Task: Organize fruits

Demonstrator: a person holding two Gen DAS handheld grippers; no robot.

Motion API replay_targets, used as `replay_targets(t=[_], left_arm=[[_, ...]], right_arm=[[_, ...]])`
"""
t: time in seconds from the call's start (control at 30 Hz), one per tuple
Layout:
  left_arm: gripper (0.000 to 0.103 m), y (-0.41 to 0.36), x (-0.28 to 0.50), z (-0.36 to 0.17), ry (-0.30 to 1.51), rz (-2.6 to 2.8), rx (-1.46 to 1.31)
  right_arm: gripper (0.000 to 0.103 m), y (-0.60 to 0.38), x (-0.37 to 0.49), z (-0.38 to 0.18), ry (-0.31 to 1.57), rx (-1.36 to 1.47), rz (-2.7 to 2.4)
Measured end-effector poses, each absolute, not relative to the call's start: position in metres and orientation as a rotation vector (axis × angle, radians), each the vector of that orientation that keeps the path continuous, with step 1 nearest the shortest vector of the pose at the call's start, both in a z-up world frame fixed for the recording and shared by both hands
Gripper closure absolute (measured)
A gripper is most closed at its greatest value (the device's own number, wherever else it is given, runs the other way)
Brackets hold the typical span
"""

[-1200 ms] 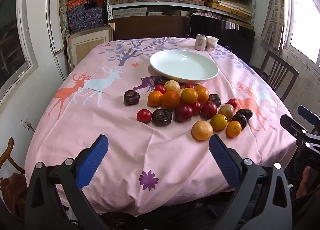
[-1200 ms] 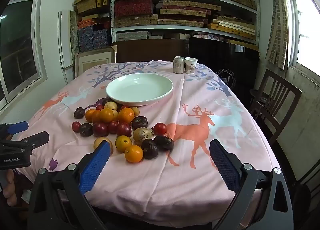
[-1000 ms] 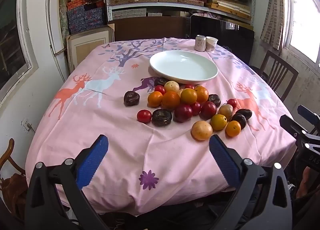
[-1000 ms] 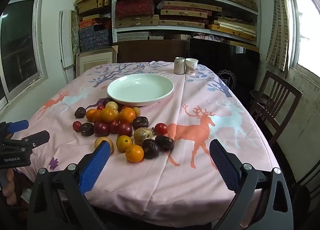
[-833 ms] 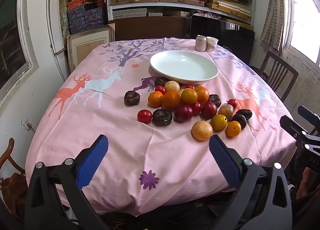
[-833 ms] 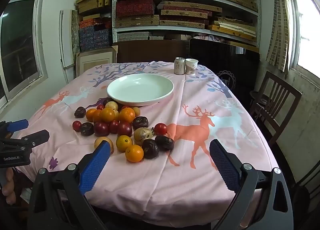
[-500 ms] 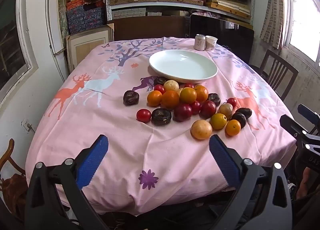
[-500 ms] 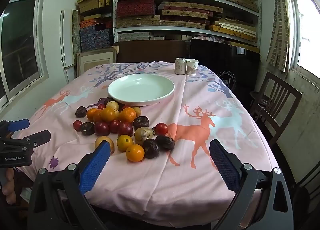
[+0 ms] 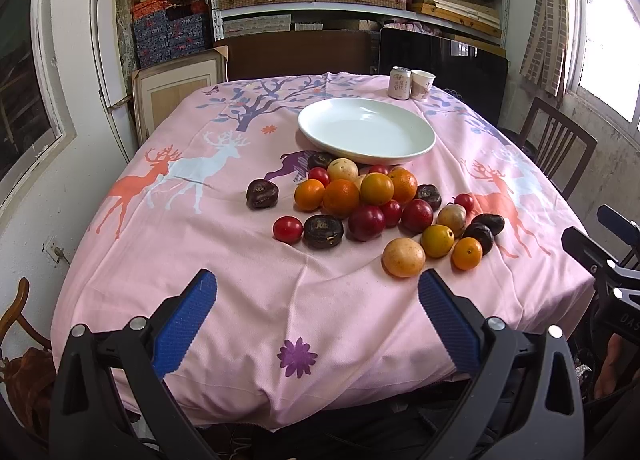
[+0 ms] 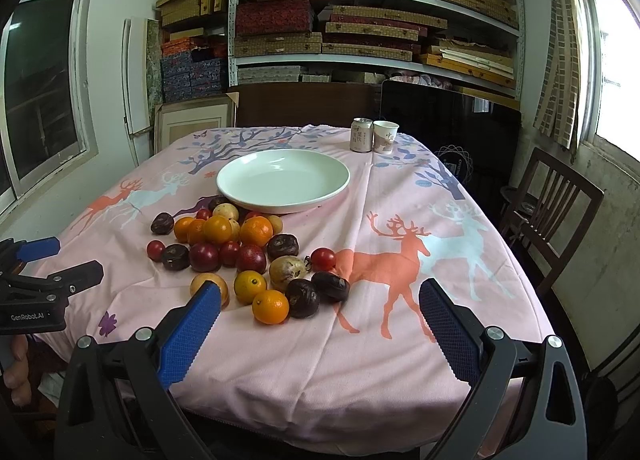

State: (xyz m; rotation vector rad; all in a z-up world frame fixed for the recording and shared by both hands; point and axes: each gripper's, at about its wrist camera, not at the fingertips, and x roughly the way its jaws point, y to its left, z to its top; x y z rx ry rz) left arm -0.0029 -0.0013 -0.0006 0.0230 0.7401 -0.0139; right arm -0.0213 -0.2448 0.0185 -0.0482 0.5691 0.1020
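Note:
A pile of several fruits [image 9: 372, 208] lies on the pink deer-print tablecloth: oranges, red plums, small red tomatoes, dark wrinkled passion fruits and pale yellow ones. The pile also shows in the right wrist view [image 10: 240, 252]. An empty white plate [image 9: 366, 130] sits just behind it, also seen in the right wrist view [image 10: 283, 180]. My left gripper [image 9: 316, 300] is open and empty over the table's near edge. My right gripper [image 10: 318, 306] is open and empty, near an orange [image 10: 270, 307] at the pile's front.
A drink can [image 9: 399, 83] and a paper cup [image 9: 422, 85] stand at the table's far side. A wooden chair [image 10: 548, 216] stands to the right. Shelves of boxes [image 10: 360, 20] fill the back wall. The tablecloth [image 10: 400, 340] hangs over the near edge.

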Motion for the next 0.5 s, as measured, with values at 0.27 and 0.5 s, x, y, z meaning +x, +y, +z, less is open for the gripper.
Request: replay_targets(t=[0.27, 0.5], left_arm=[[0.004, -0.0016, -0.0029, -0.0009, 0.741, -0.012, 0.024], [0.004, -0.0020, -0.0031, -0.0010, 0.742, -0.013, 0.024]], right_arm=[[0.004, -0.2443, -0.0215, 0.0185, 0.569, -0.051, 0.101], [0.004, -0.2441, -0.0219, 0.0185, 0.567, -0.051, 0.100]])
